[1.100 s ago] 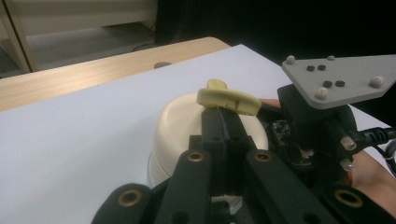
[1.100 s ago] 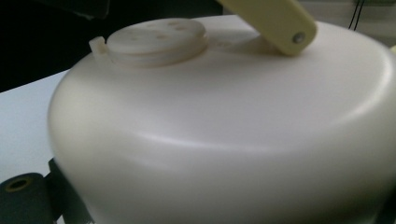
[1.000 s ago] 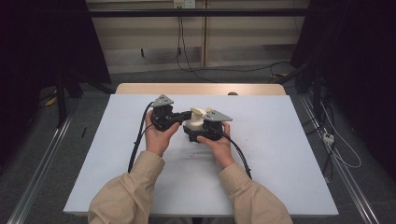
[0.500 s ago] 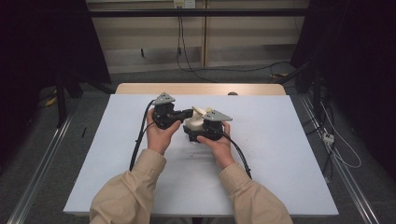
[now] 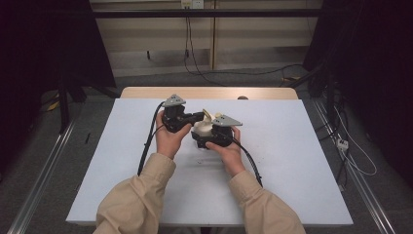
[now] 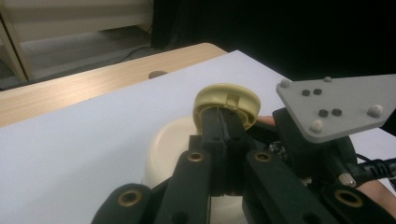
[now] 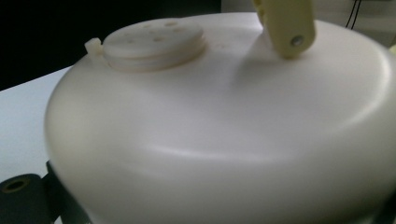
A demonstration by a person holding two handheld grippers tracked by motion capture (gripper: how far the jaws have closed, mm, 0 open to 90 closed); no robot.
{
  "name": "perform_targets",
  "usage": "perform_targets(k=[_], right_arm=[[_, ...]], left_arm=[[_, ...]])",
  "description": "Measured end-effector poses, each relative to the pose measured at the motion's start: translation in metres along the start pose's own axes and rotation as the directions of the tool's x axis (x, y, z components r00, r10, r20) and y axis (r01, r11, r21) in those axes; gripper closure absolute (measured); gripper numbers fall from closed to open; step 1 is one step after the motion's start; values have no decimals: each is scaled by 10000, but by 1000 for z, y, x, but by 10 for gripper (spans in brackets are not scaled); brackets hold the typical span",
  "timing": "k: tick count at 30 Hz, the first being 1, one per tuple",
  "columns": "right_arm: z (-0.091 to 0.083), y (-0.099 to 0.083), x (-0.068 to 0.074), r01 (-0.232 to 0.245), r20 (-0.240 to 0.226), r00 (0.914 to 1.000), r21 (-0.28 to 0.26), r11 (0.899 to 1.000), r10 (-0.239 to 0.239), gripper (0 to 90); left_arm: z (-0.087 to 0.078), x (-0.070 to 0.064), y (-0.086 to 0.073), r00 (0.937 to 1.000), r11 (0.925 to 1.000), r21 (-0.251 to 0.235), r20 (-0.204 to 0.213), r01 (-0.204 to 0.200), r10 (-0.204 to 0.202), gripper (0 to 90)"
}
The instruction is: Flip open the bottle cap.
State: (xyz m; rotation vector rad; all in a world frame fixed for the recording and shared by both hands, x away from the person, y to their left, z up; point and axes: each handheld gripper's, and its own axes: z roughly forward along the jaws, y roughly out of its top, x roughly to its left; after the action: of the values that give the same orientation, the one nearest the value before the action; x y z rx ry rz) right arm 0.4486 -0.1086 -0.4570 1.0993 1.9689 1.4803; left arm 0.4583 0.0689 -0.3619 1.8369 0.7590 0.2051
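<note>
We start at the left gripper (image 6: 223, 140): in the left gripper view its two black jaws are pressed together on the rim of a round yellowish cap (image 6: 227, 103), with no gap between them apart from the cap edge they pinch. The cap stands tilted on edge above a cream container (image 6: 170, 144), whose rounded body lies just below and behind the jaws.

In the right gripper view the same cream container (image 7: 224, 130) sits directly against the camera. Its top carries a raised threaded neck (image 7: 156, 43) with small holes, and a yellowish hinge arm (image 7: 286, 25) with a rivet rises beside it. The jaws of the right gripper (image 5: 202, 139) are hidden under the body, so we cannot tell whether they are closed on it or open.

In the high view both grippers meet at the container (image 5: 203, 128), which sits slightly toward the far edge of the worktop (image 5: 292, 161), midway between its left and right edges. The left hand (image 5: 169, 139) and right hand (image 5: 228, 151) come out of tan sleeves.

The worktop is covered in pale blue-white sheet; a bare wooden strip (image 5: 146, 92) runs along the far edge. Around it we see grey floor, cables, a wall socket and dark curtains. No legible writing or brand marks are visible.
</note>
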Motion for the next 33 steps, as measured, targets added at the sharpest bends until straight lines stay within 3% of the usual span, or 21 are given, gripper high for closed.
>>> perform_targets(k=[33], right_arm=[[-2, 1, 0, -102, 35, 9999, 109, 9999, 102, 59]], left_arm=[[11, -4, 7, 10000, 10000, 5, 8, -79, 79, 900]])
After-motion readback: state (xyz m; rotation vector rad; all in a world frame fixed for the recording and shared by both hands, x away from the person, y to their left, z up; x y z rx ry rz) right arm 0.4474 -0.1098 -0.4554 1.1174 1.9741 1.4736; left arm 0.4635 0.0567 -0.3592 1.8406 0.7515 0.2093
